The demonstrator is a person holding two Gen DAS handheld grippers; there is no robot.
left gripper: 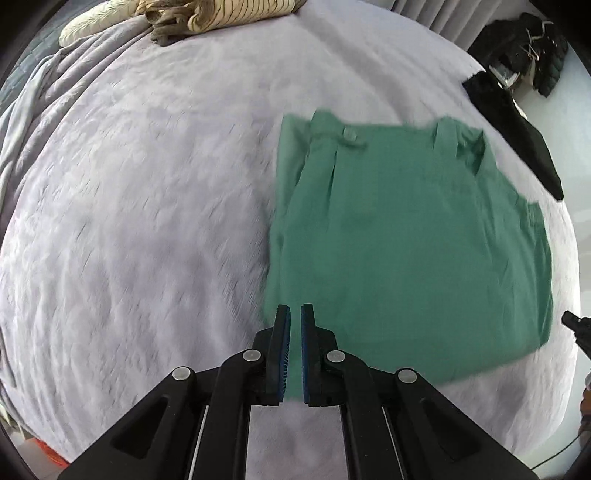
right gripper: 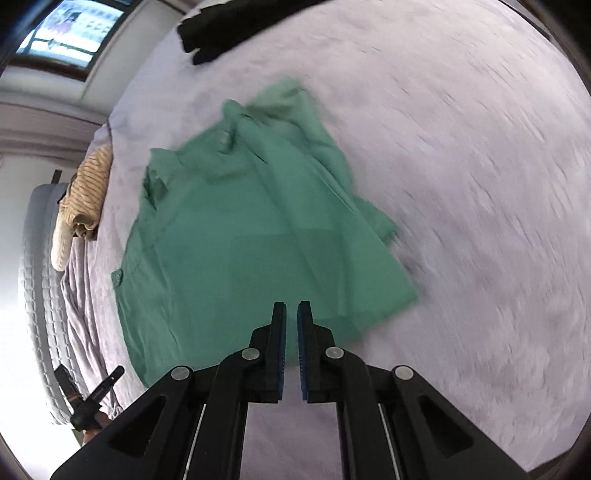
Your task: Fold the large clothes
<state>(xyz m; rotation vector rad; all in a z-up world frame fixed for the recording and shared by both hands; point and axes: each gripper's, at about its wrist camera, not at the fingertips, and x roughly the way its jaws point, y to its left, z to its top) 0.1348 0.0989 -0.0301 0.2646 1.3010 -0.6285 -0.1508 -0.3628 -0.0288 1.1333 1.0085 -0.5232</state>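
Observation:
A green garment (left gripper: 406,240), trousers with a waistband and button at the far edge, lies folded flat on a lilac bedspread (left gripper: 147,221). It also shows in the right wrist view (right gripper: 240,251). My left gripper (left gripper: 294,314) hovers over the garment's near left corner, its jaws nearly closed with a thin gap and nothing between them. My right gripper (right gripper: 291,310) hovers over the garment's near edge, its jaws likewise nearly closed and empty. Both views are motion-blurred.
A black garment (left gripper: 517,129) lies at the bed's far right edge, and shows in the right wrist view (right gripper: 218,29). Striped beige clothes (left gripper: 207,14) are piled at the far end by a pillow. The other gripper's tip (left gripper: 576,325) shows at right.

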